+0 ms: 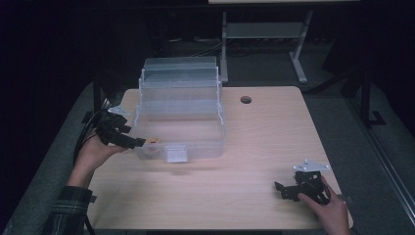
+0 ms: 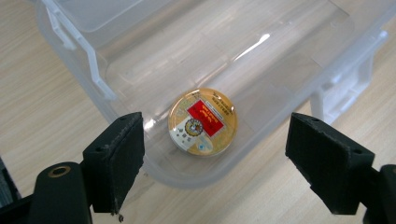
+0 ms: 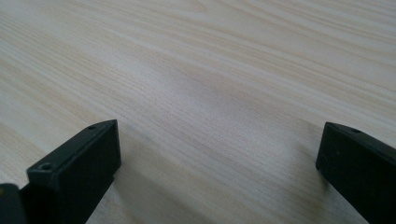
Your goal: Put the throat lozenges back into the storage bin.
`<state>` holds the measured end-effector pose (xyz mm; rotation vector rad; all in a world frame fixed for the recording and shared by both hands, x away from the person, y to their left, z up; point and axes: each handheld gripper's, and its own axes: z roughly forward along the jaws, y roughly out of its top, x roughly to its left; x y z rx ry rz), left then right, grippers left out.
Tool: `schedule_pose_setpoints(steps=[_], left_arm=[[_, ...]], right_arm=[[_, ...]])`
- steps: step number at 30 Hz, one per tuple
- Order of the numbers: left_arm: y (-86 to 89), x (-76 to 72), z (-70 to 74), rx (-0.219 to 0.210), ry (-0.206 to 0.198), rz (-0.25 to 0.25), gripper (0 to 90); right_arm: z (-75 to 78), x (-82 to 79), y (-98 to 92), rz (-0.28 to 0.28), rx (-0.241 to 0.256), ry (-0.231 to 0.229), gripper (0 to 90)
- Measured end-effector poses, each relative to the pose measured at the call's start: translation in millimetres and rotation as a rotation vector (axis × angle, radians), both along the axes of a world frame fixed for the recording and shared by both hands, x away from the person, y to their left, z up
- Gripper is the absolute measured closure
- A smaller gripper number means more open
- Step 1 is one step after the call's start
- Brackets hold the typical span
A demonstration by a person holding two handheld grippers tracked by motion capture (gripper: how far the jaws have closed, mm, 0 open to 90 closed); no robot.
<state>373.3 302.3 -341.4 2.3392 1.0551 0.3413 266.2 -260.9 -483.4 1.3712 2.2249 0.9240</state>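
Left gripper [image 2: 212, 154] jaws wide apart, hovering at clear plastic lidded box [image 1: 181, 122], 9 o'clock corner. Round gold tin with red label [image 2: 202, 121] lies flat inside box, between jaws, untouched. Right gripper [image 3: 217, 154] jaws apart over light wooden table [image 1: 254, 147], 4 o'clock.

Unreadable print on round tin [image 2: 202, 121]

Left hand-held gripper [image 2: 215, 163] gapes wide, raised; right hand-held gripper [image 3: 219, 177] gapes wide, held low.
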Motion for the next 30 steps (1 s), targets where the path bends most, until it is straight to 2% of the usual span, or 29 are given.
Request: schedule_pose_setpoints(steps=[6, 12, 21, 30], left_arm=[[2.5, -16.8, 1.3, -0.012, -0.031, 0.000, 19.0], [6.8, -34.0, -5.1, -0.014, -0.036, -0.005, 18.9], [12.2, -56.1, -21.7, -0.033, -0.031, 0.000, 18.9], [12.6, -71.9, -48.0, -0.056, -0.015, 0.009, 18.9]], right_arm=[[0.1, -0.1, 0.0, 0.001, 0.001, 0.000, 0.0], [0.0, 0.0, 0.0, 0.000, 0.000, 0.000, 0.0], [0.0, 0.0, 0.0, 0.000, 0.000, 0.000, 0.0], [0.0, 0.0, 0.0, 0.000, 0.000, 0.000, 0.0]])
